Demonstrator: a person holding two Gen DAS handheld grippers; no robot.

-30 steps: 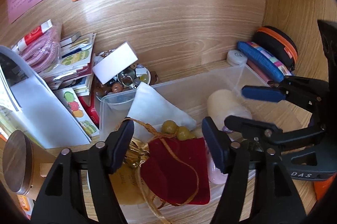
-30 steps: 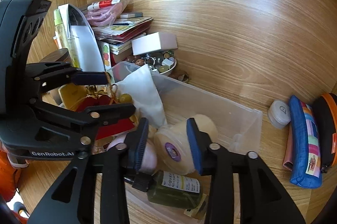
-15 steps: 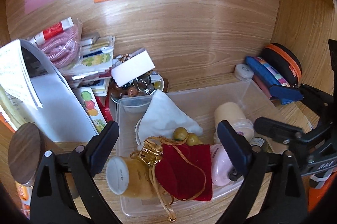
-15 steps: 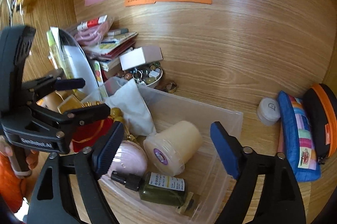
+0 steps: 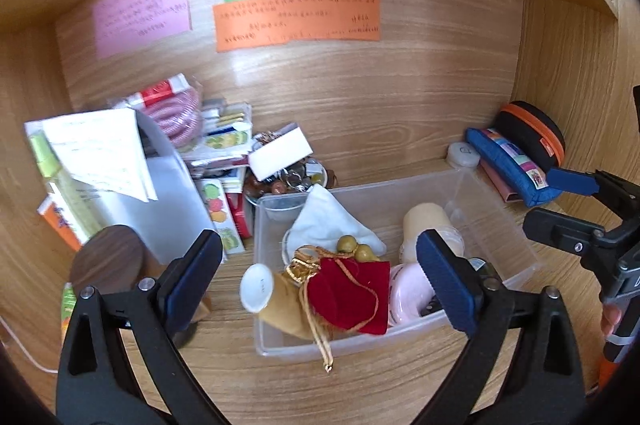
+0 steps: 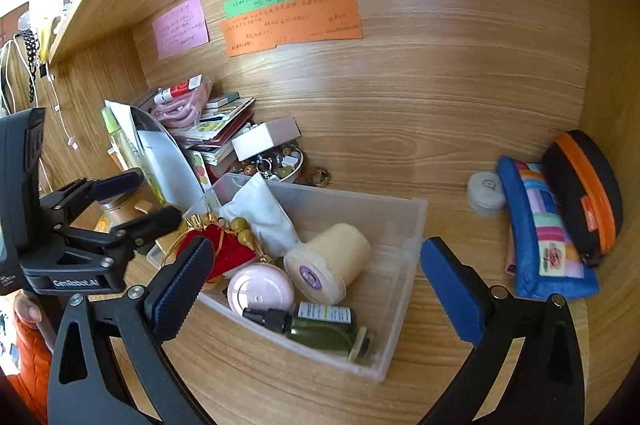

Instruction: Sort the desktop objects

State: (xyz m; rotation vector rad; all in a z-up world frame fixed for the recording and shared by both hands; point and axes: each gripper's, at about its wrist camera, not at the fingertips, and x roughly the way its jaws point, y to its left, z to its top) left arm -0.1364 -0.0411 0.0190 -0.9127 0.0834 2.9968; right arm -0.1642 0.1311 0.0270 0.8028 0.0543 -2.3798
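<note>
A clear plastic bin sits on the wooden desk. In it lie a red velvet pouch, a white cloth pouch, a cream jar, a pink round case and a dark green bottle. My left gripper is open and empty, held above the bin's near side. My right gripper is open and empty above the bin.
Left of the bin stand a stack of booklets, a bowl of trinkets, a white folder and a brown round lid. At the right lie a blue pencil case, a black-orange case and a small white jar.
Both grippers have opened wide and pulled back and up from the bin. The right gripper has let go of the cream jar, which now lies in the bin.
</note>
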